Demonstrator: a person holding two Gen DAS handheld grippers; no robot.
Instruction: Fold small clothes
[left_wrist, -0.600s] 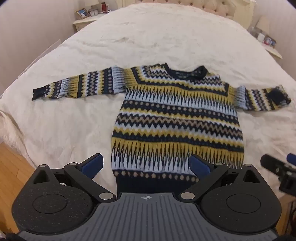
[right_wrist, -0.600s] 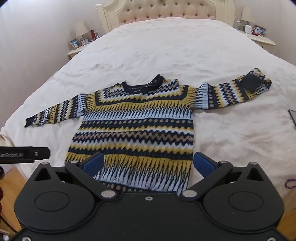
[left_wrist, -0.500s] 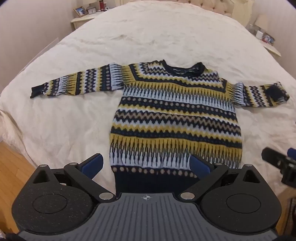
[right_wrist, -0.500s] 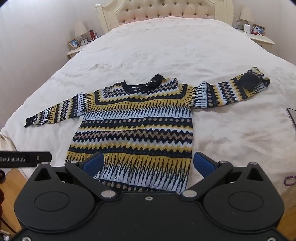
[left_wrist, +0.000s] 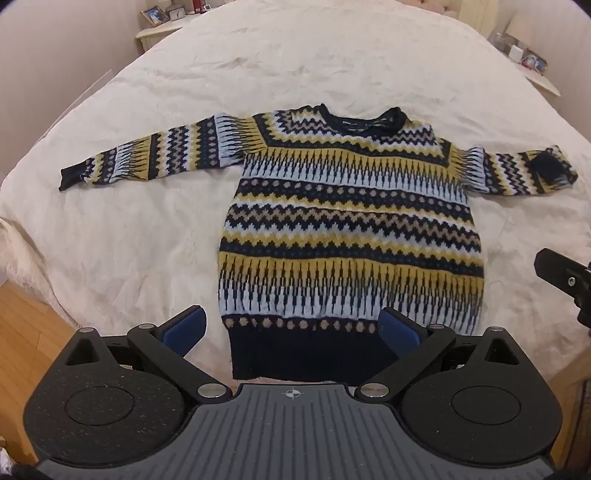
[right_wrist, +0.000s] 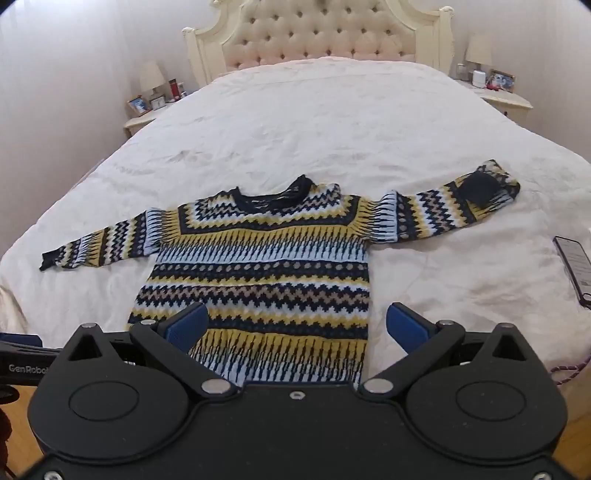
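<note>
A small knitted sweater (left_wrist: 351, 229) with navy, yellow and pale blue zigzag bands lies flat on a cream bed, front up, both sleeves spread sideways; it also shows in the right wrist view (right_wrist: 266, 280). The end of its right sleeve (right_wrist: 480, 192) is folded back on itself. My left gripper (left_wrist: 291, 328) is open and empty, hovering above the sweater's navy hem. My right gripper (right_wrist: 295, 326) is open and empty, above the lower right part of the sweater. The right gripper's body (left_wrist: 561, 277) shows at the right edge of the left wrist view.
The bed (right_wrist: 332, 110) has a tufted headboard (right_wrist: 321, 40) at the far end and a nightstand (right_wrist: 144, 118) on each side. A dark phone (right_wrist: 574, 269) lies on the bed at the right. Wooden floor (left_wrist: 22, 332) shows at the near left.
Both grippers have drawn back and risen slightly, so the sweater sits lower and more fully in each view. The sweater has not moved. Both grippers stay open.
</note>
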